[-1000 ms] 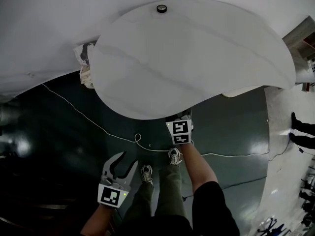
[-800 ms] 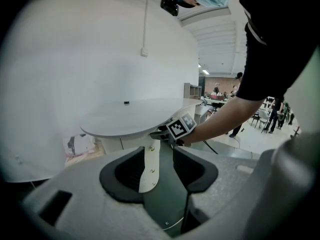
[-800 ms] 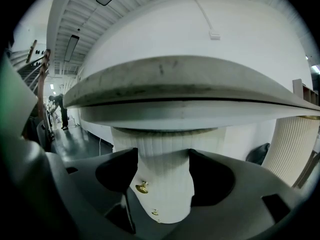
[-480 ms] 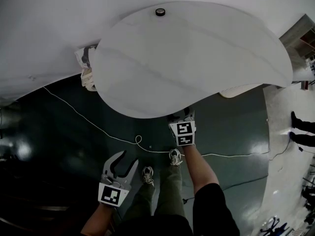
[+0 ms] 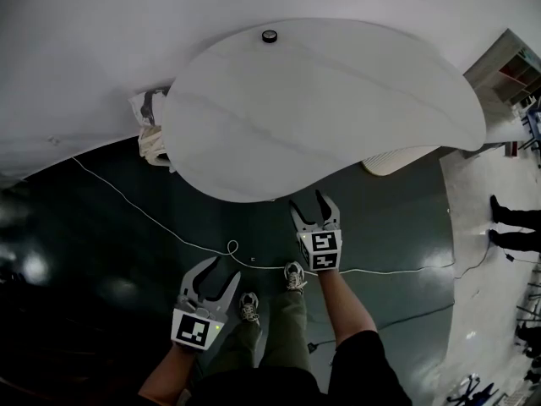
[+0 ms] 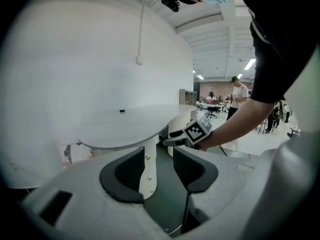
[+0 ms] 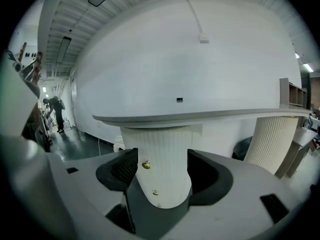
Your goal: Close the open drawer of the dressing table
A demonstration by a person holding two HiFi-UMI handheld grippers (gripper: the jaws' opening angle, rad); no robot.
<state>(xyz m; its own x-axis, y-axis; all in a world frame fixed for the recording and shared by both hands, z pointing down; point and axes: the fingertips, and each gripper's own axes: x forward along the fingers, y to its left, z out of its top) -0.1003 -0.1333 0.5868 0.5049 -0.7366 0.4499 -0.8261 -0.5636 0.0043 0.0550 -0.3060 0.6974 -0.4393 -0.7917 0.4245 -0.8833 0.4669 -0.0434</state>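
Drawer column (image 7: 161, 144) just ahead, framed by spread fingers (image 7: 119, 173) of right gripper (image 7: 161, 165)

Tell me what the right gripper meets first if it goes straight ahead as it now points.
The right gripper, jaws apart, points at the ribbed white pedestal with brass knobs under the tabletop; it would likely meet that first, though depth is unclear.
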